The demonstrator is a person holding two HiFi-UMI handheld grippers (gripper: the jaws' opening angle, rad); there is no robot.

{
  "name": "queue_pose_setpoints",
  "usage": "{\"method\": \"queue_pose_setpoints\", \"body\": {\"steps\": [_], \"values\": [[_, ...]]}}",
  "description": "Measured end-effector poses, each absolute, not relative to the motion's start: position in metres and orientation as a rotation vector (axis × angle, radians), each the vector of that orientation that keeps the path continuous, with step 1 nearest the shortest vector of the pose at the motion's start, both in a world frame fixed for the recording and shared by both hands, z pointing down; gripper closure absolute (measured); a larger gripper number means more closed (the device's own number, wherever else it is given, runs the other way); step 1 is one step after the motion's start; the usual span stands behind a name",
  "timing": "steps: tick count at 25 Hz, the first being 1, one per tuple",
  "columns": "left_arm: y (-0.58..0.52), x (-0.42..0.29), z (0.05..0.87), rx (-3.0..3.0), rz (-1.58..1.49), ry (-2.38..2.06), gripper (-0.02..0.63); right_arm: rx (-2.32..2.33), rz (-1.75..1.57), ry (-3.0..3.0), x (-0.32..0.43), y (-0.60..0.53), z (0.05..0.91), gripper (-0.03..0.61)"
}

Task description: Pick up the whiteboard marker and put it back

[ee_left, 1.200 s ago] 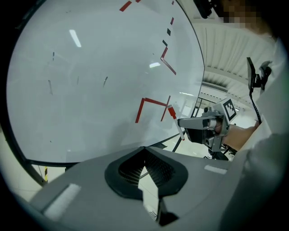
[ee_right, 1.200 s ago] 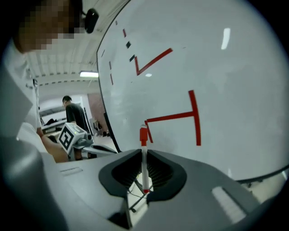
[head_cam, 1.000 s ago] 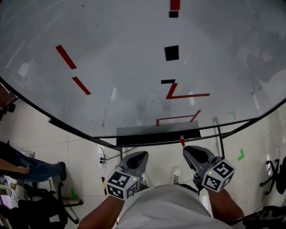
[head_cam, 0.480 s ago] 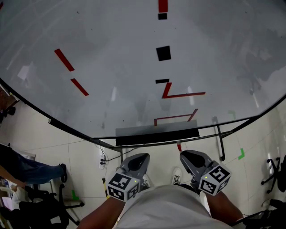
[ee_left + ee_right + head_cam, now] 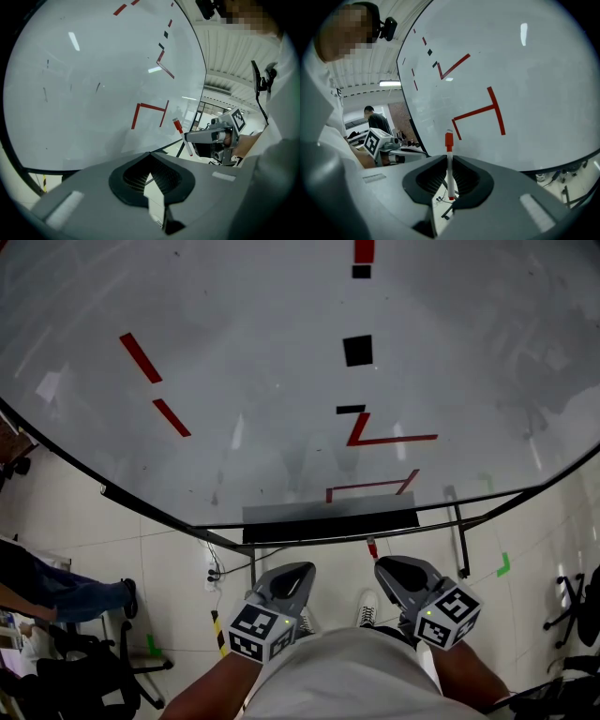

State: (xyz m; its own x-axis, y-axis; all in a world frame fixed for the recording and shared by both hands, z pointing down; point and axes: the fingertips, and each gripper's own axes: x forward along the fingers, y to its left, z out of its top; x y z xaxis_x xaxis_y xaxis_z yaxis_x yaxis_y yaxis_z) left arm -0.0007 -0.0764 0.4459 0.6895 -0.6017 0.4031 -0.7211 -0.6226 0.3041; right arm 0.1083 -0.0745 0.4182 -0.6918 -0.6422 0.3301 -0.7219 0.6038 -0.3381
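A whiteboard marker (image 5: pixel 449 165) with a red cap stands upright between the jaws of my right gripper (image 5: pixel 449 157), which is shut on it. In the head view only its red tip (image 5: pixel 372 548) shows ahead of the right gripper (image 5: pixel 386 564), just below the whiteboard's dark tray (image 5: pixel 328 523). From the left gripper view the marker (image 5: pixel 182 135) crosses the right gripper's jaw tips. My left gripper (image 5: pixel 296 570) hangs beside it, jaws together and holding nothing. The whiteboard (image 5: pixel 253 343) bears red lines and black squares.
The whiteboard's frame legs (image 5: pixel 462 538) stand on the tiled floor. A seated person (image 5: pixel 56 596) and office chairs (image 5: pixel 574 607) are at the sides. Green tape marks (image 5: pixel 504 565) lie on the floor. Another person (image 5: pixel 375 120) stands in the background.
My right gripper with the marker has drifted slightly left and back from the tray. The left gripper has barely moved.
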Motion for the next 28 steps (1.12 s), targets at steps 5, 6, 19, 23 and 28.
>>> {"method": "queue_pose_setpoints", "body": {"steps": [5, 6, 19, 23, 28], "values": [[-0.084, -0.006, 0.448, 2.412, 0.320, -1.043, 0.598, 1.139, 0.670, -2.648, 0.107, -0.076, 0.420, 0.538], [-0.084, -0.006, 0.448, 2.411, 0.325, -1.046, 0.597, 1.138, 0.669, -2.647, 0.107, -0.076, 0.420, 0.538], [-0.092, -0.009, 0.452, 2.404, 0.342, -1.071, 0.597, 1.136, 0.665, -2.637, 0.105, -0.080, 0.422, 0.538], [-0.093, -0.011, 0.456, 2.392, 0.347, -1.075, 0.598, 1.130, 0.668, -2.634, 0.104, -0.080, 0.424, 0.538], [-0.093, -0.011, 0.460, 2.380, 0.353, -1.070, 0.597, 1.131, 0.669, -2.621, 0.104, -0.081, 0.426, 0.538]]}}
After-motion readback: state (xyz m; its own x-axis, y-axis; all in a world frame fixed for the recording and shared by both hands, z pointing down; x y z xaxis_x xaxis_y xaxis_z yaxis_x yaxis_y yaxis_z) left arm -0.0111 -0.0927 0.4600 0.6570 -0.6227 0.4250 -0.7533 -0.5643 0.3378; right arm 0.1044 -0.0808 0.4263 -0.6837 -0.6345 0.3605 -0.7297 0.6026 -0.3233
